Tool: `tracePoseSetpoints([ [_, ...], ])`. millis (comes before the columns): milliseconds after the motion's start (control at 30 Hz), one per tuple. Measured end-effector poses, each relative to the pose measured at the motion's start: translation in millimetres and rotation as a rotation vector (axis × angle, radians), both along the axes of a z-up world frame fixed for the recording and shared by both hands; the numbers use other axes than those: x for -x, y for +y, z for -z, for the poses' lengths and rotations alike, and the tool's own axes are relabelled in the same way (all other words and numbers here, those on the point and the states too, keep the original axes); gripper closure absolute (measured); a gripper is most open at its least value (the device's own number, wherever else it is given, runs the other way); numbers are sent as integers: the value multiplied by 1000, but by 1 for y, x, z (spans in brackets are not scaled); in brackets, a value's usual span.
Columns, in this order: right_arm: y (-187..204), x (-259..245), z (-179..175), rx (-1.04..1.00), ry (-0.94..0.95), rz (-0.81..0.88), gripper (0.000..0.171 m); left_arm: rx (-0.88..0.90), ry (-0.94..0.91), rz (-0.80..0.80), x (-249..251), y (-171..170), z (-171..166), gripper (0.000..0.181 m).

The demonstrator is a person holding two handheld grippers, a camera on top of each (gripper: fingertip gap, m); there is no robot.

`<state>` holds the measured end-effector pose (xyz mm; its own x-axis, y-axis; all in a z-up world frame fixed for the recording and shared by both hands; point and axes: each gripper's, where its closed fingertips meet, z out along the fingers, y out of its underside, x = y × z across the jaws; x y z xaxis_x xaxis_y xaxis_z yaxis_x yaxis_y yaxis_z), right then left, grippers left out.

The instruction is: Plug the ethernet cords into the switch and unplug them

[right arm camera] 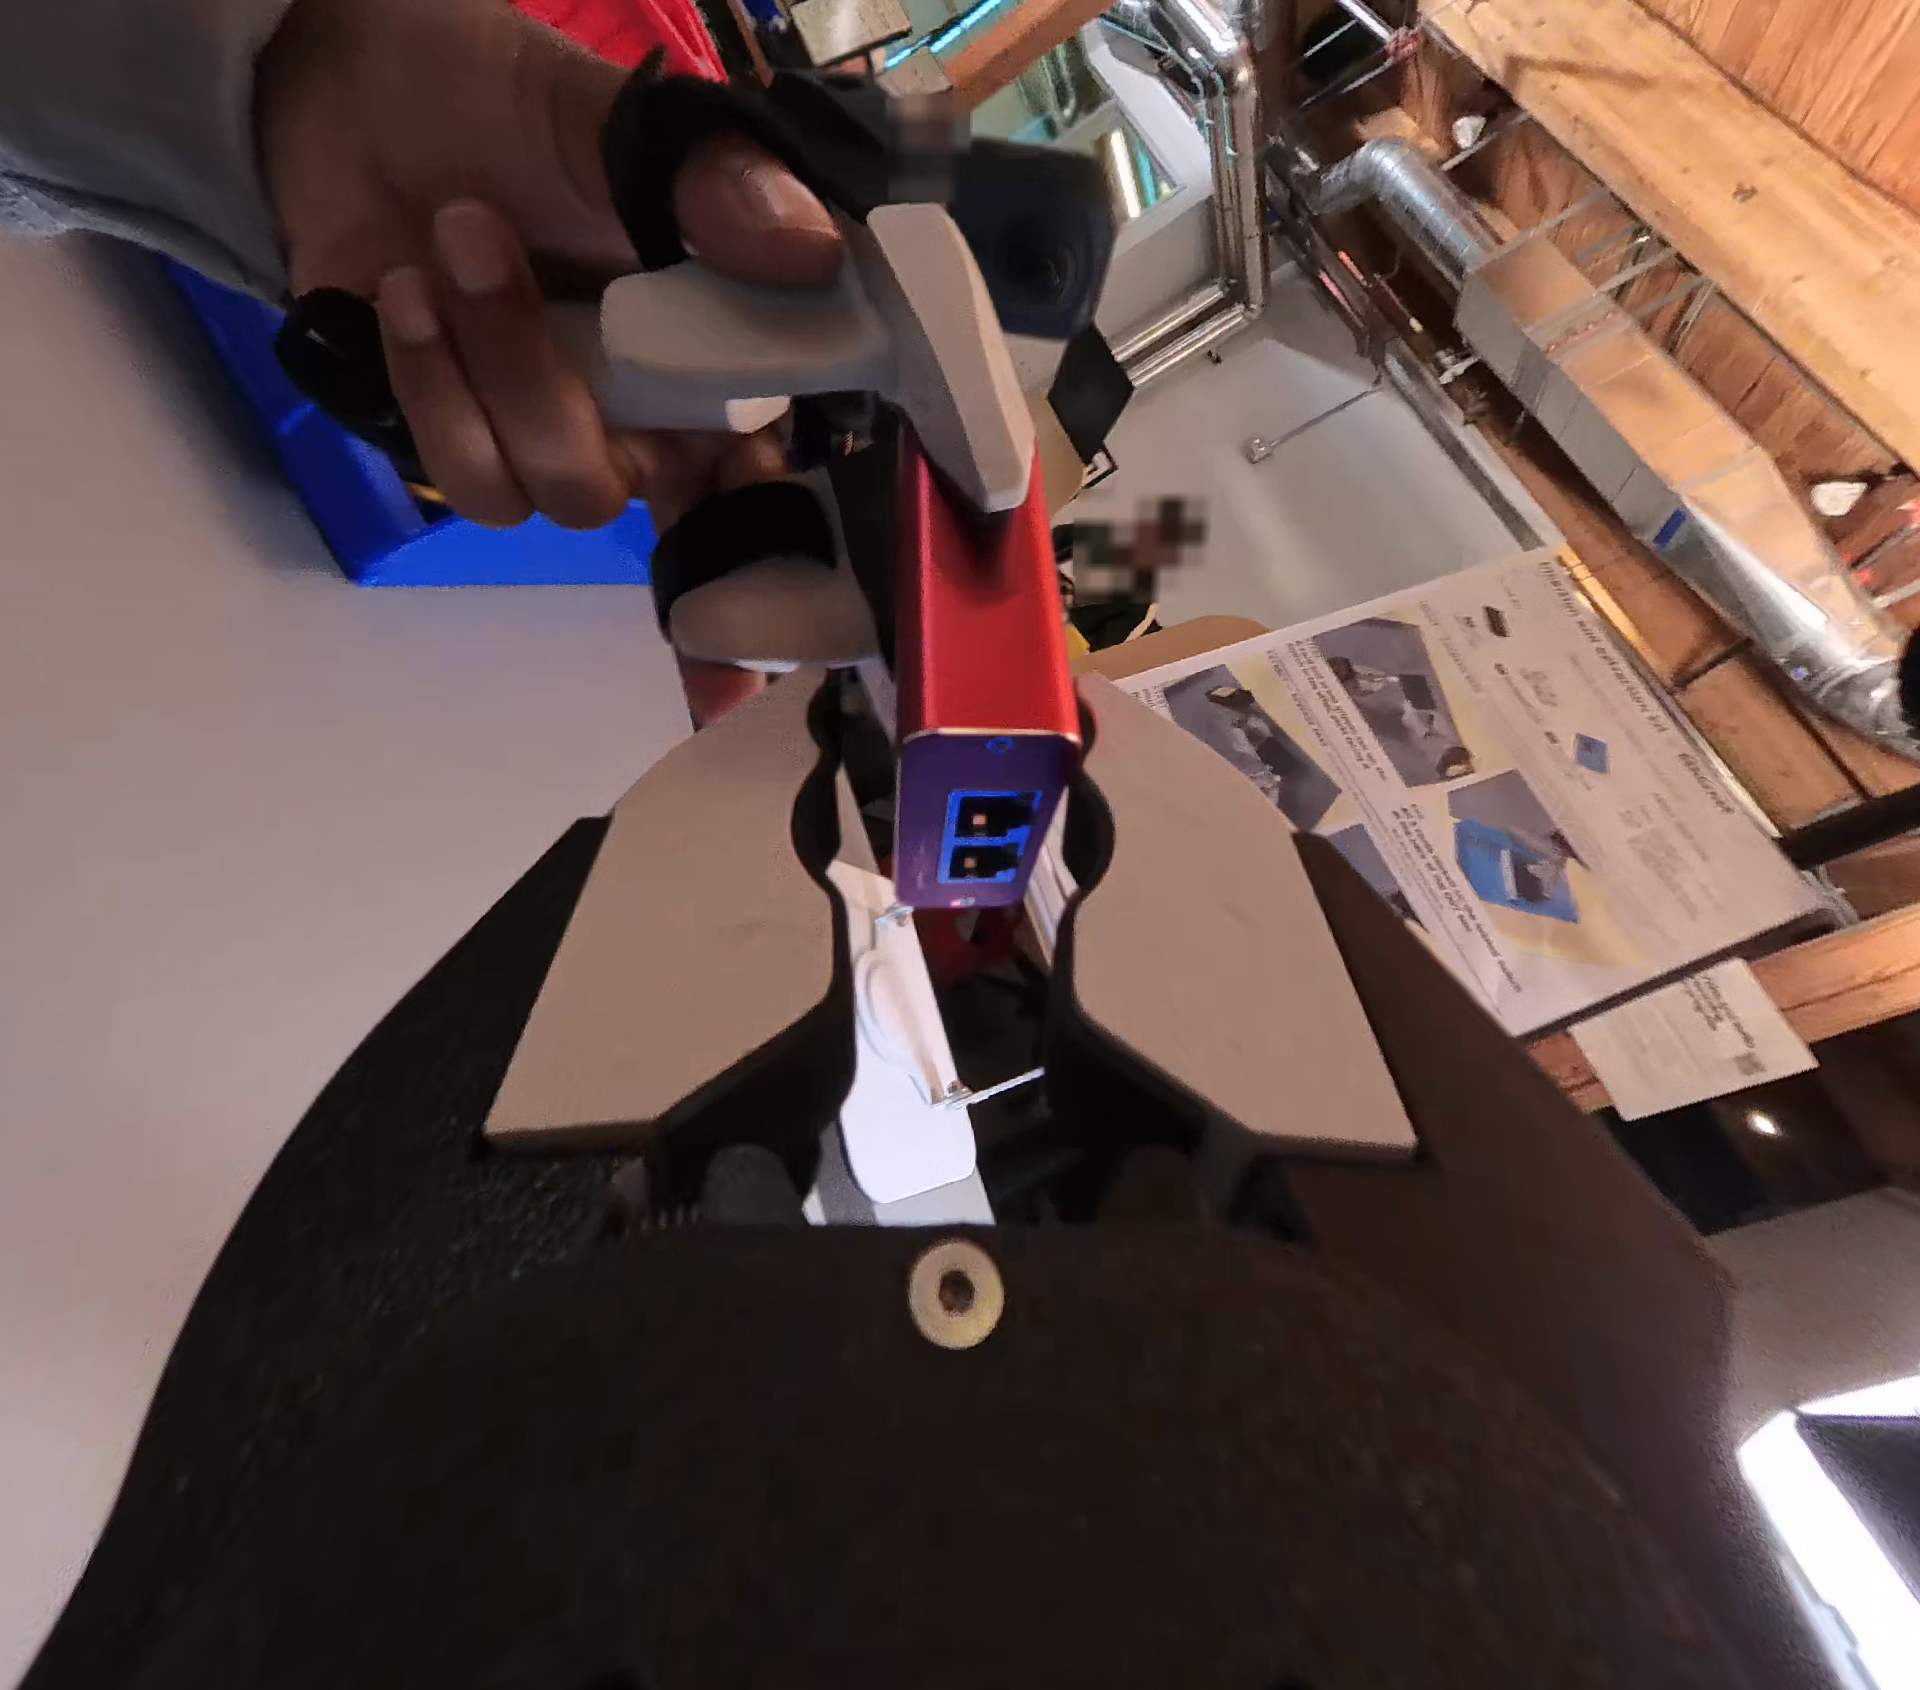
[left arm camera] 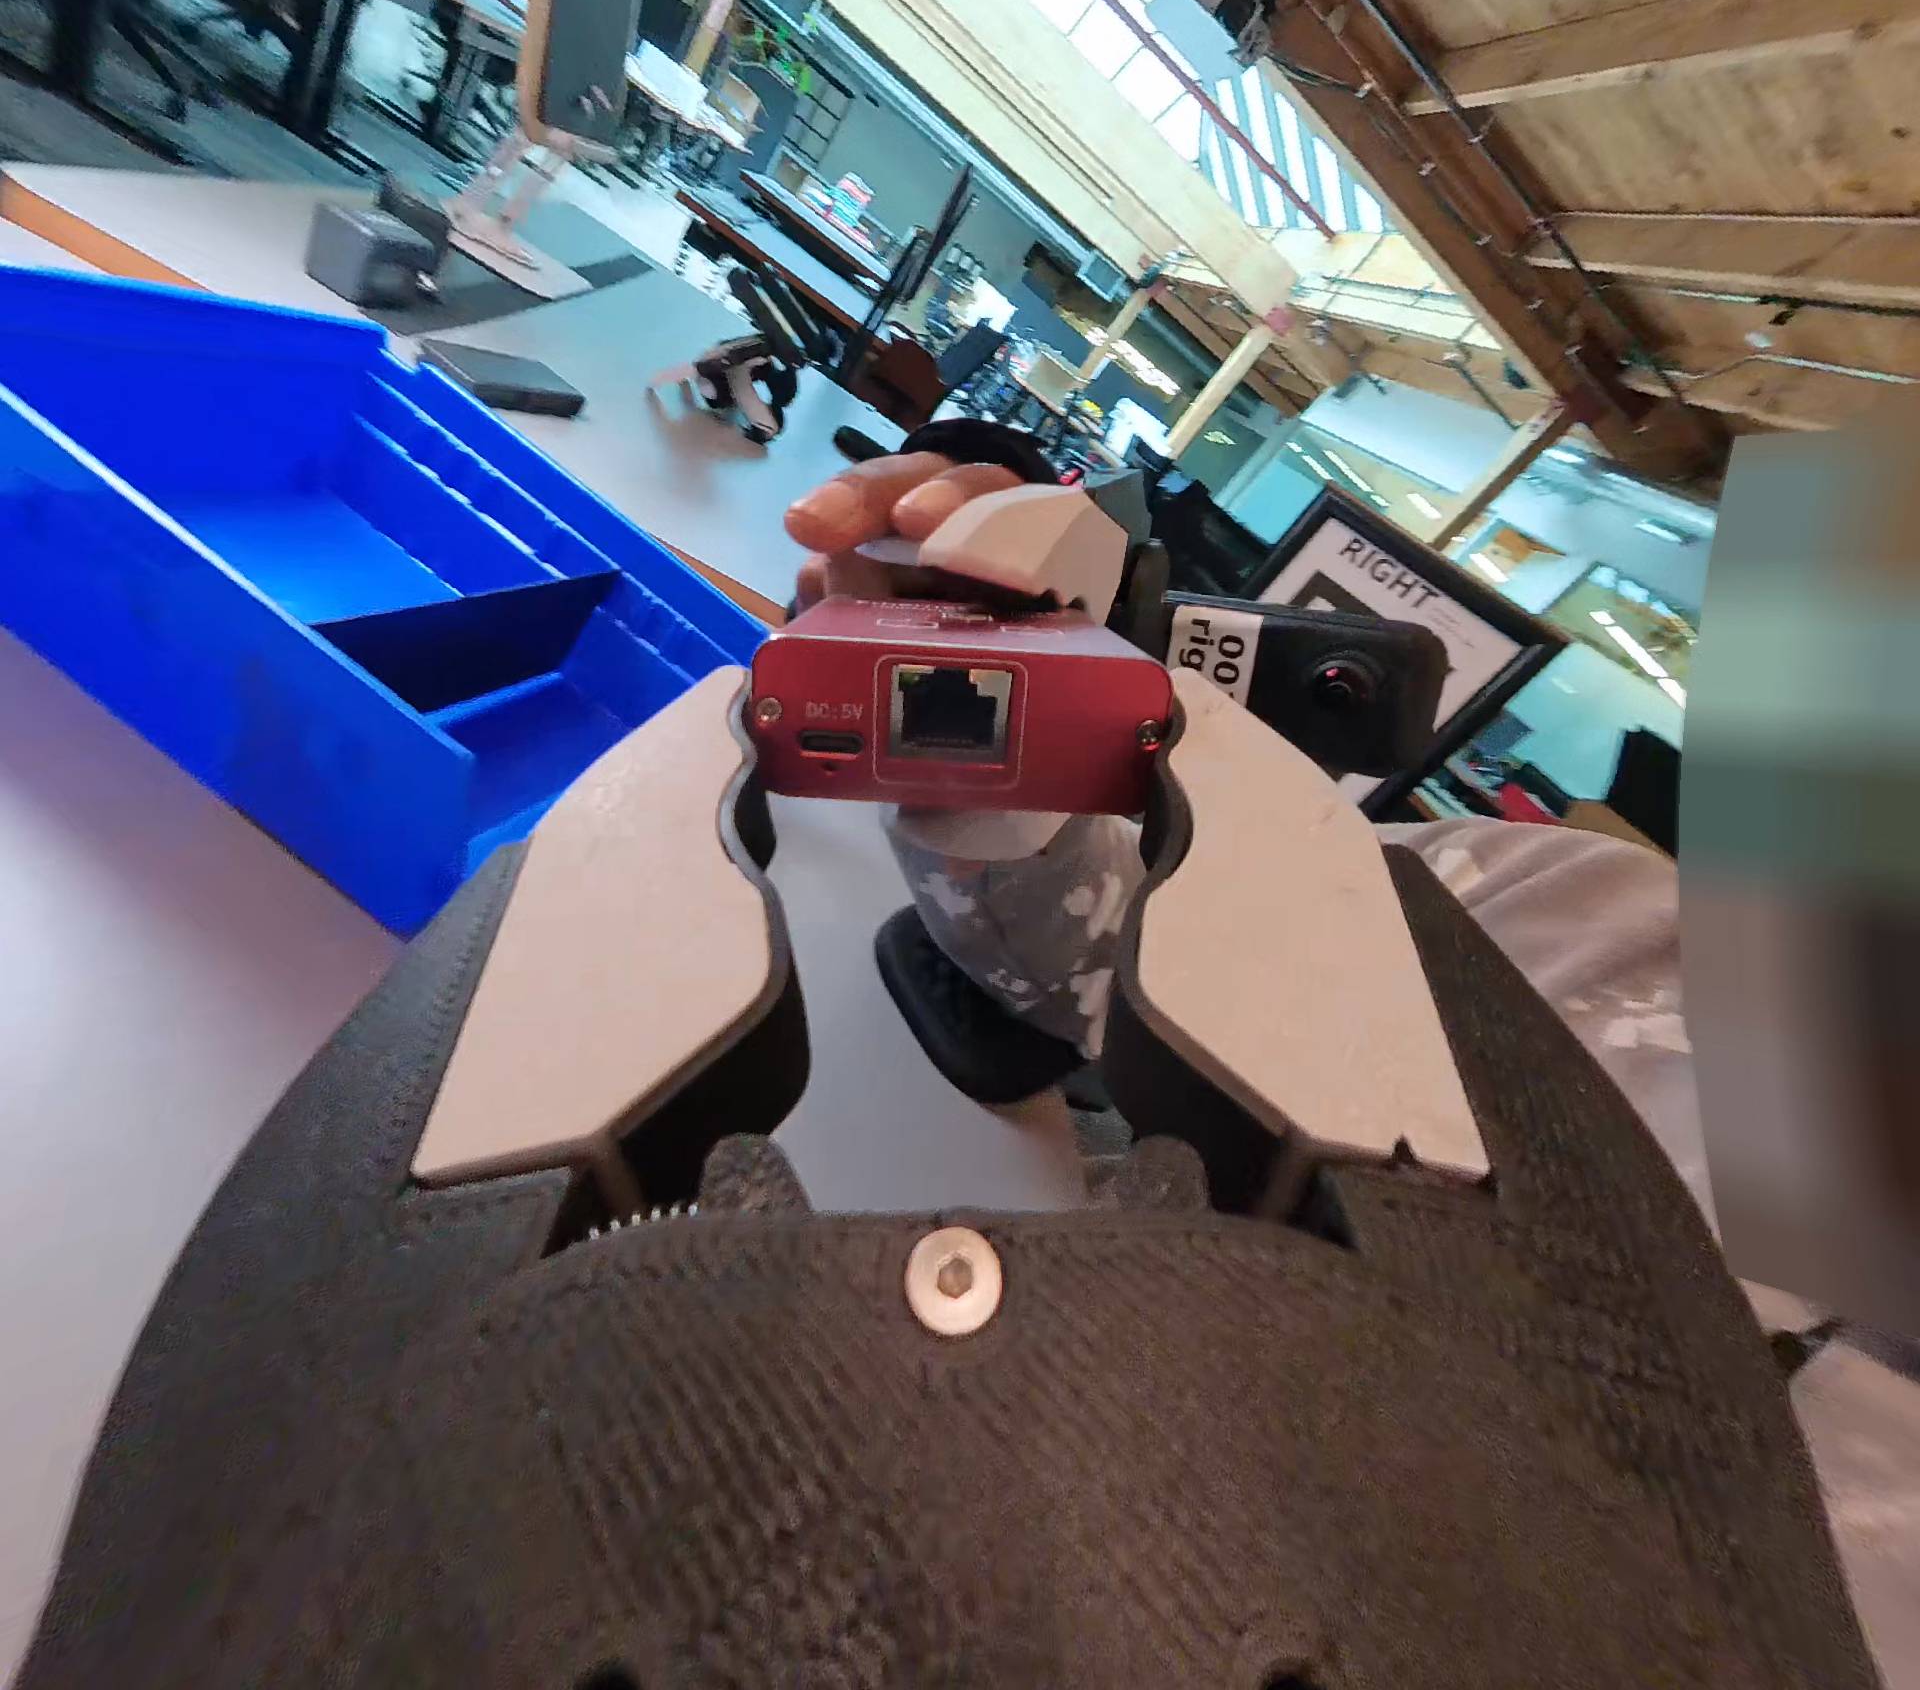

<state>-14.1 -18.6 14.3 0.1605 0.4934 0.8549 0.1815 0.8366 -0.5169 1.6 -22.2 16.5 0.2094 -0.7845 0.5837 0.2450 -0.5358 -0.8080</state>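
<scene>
Left wrist view: both grippers clamp switch (left arm camera: pixel 961 721).

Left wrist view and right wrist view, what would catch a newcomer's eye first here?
The red switch, held in mid-air with each end pinched by a tool: the left tool grips the end with the single ethernet port, the right tool the end with blue sockets. Next, the bright blue bin on the white table, left of the switch.

The bench (left arm camera: pixel 156 965) has a pale, light-grey top. A blue plastic bin (left arm camera: pixel 260 560) with a dark divider inside sits on it at the left. Farther back on the same top lie a flat black box (left arm camera: pixel 504 378), a small grey device (left arm camera: pixel 364 253) and a monitor stand's base (left arm camera: pixel 509 258).
</scene>
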Motion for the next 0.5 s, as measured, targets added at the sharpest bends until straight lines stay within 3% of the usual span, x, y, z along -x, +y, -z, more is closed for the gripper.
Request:
tracePoseSetpoints([
  [67,-2,-2,1,-11,-13,-15,144,47,-41,41,-2,-1,2,111],
  [233,-7,-6,1,87,-42,-58,145,57,-63,95,-7,-6,2,111],
  [500,0,-24,-20,426,73,-205,145,-198,146,-132,17,1,-10,112],
])
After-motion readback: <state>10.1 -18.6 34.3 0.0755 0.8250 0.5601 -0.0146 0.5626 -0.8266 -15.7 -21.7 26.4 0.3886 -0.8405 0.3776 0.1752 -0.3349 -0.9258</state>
